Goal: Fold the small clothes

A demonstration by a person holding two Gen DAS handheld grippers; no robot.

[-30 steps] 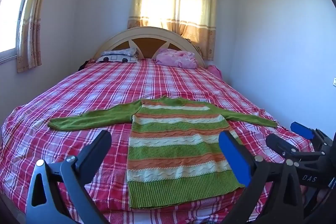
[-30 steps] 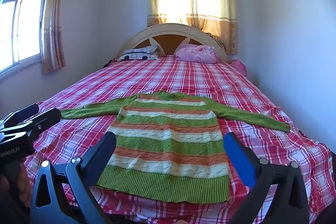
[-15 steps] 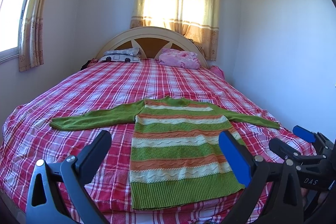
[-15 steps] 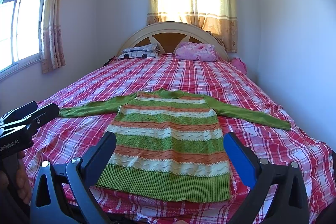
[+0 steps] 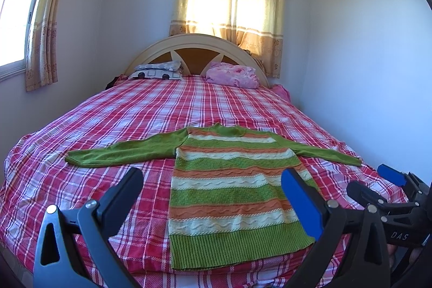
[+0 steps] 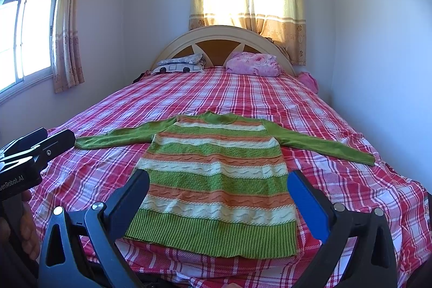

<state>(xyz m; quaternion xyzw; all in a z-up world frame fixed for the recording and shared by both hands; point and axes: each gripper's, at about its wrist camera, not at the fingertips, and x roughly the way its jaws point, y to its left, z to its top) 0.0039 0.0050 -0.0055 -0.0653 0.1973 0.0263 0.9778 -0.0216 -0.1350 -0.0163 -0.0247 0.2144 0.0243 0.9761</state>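
A small knitted sweater [image 5: 232, 190] with green, orange and cream stripes lies flat on the bed, hem towards me, both green sleeves spread out sideways. It also shows in the right wrist view [image 6: 216, 180]. My left gripper [image 5: 213, 188] is open and empty, held above the foot of the bed, short of the hem. My right gripper [image 6: 218, 188] is open and empty, also short of the hem. The right gripper shows at the right edge of the left wrist view [image 5: 378, 185]. The left gripper shows at the left edge of the right wrist view [image 6: 43, 139].
The bed has a red and white plaid sheet [image 5: 162, 109] and an arched headboard [image 5: 194, 50]. A patterned pillow [image 5: 158, 70] and a pink pillow [image 5: 232, 74] lie at the far end. Walls stand close on both sides; curtained windows are behind and to the left.
Both grippers have risen slightly and drifted, so the sweater sits a little lower in both views. Both stay open and the sweater has not moved.
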